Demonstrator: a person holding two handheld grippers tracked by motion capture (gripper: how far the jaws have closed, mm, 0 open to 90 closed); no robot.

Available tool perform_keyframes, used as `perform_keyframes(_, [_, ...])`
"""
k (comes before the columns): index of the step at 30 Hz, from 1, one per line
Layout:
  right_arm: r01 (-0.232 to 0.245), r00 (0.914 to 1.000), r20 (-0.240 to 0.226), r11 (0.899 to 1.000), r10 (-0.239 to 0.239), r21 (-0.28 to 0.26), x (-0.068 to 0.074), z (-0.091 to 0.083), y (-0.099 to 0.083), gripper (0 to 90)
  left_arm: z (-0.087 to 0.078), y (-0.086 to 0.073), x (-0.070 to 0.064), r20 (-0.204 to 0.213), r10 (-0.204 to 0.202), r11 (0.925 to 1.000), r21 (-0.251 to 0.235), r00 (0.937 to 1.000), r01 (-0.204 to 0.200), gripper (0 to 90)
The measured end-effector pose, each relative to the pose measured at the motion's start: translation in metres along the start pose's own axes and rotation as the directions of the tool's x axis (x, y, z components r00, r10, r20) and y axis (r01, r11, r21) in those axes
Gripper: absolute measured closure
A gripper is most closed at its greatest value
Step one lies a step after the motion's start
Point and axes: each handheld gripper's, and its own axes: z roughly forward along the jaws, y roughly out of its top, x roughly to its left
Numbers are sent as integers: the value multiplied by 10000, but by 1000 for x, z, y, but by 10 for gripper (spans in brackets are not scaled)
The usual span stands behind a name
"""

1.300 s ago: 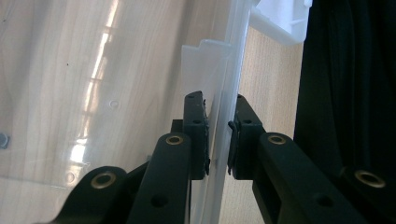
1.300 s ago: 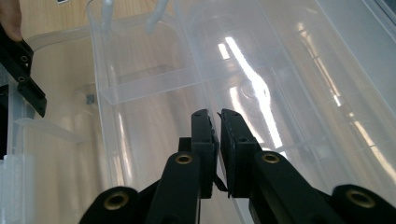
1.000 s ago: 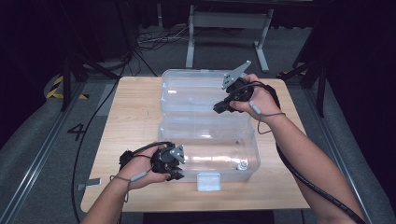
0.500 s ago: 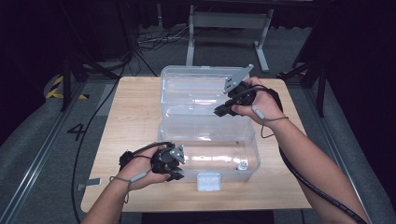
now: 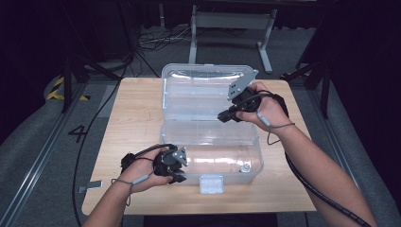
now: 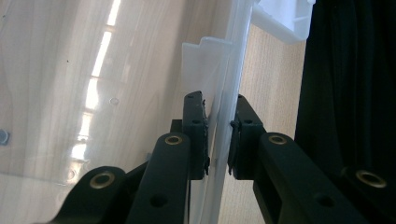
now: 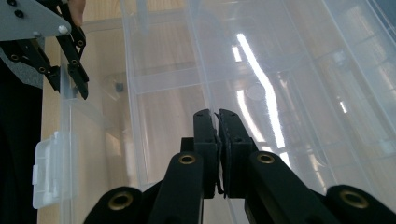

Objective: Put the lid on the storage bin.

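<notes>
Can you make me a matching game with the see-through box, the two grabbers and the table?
Things:
1. left gripper
2. right gripper
3. lid
4. table

States:
A. light wood, under the box
B. swung open toward the far side
C. clamped on the box's near front wall
D. jaws shut, over the middle of the open box

Pairs: 1-C, 2-D, 3-B, 4-A

A lab: black curtains (image 5: 42,47), floor rails (image 5: 33,175), cables (image 5: 156,40), bare wooden table (image 5: 137,118).
</notes>
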Motion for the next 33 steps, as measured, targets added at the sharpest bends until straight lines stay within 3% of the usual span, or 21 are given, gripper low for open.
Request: perform_keyframes(33, [372,9986,-361,9990,-381,-230,33,-3,-12,889,1,2,-2,-170,34,9997,254,9999,-29,801])
